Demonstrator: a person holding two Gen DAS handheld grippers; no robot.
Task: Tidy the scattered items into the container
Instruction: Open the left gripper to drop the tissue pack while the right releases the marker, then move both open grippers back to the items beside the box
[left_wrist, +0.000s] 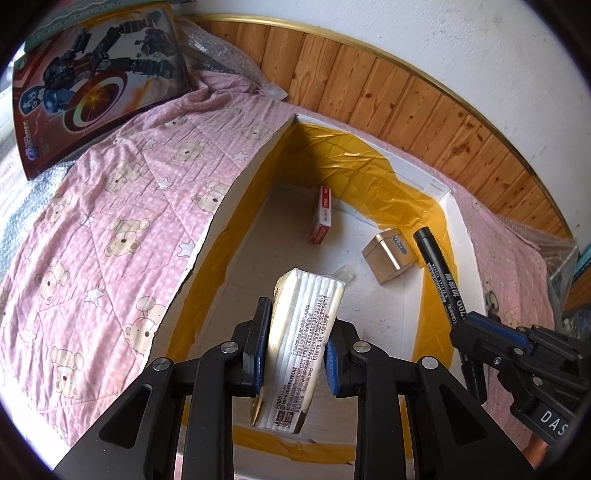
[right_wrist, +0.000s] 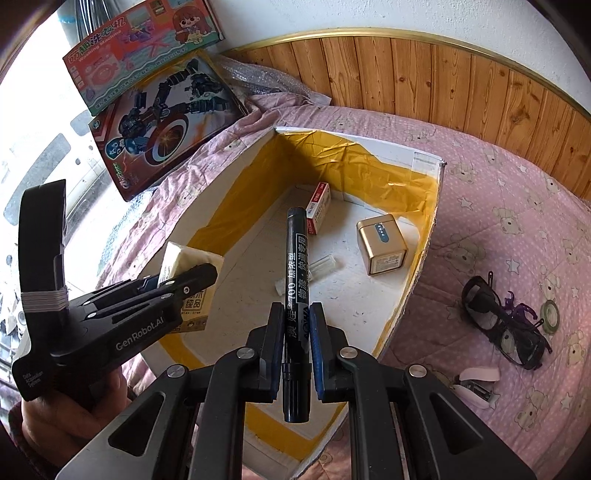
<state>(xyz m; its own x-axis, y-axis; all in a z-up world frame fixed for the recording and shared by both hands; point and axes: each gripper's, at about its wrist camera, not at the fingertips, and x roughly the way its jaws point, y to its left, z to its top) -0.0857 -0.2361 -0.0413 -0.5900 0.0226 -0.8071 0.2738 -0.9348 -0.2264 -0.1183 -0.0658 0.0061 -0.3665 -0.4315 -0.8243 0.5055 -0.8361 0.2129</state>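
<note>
Left gripper (left_wrist: 295, 343) clamps a rectangular plastic-wrapped pack of white sticks (left_wrist: 308, 332); right gripper (right_wrist: 297, 350) clamps a cylindrical black marker (right_wrist: 295, 277). Both hang over the white, yellow-taped box (right_wrist: 424, 251) on the quilted pink blanket (left_wrist: 110, 229).

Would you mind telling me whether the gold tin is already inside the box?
Inside. The gold tin rests on the white floor of the box, enclosed by its yellow-taped walls, near the right wall.

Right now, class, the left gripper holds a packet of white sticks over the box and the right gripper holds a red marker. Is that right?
One detail is wrong: the marker in the right gripper is black, as the right wrist view shows. The left gripper does hold the packet of white sticks over the box.
</note>
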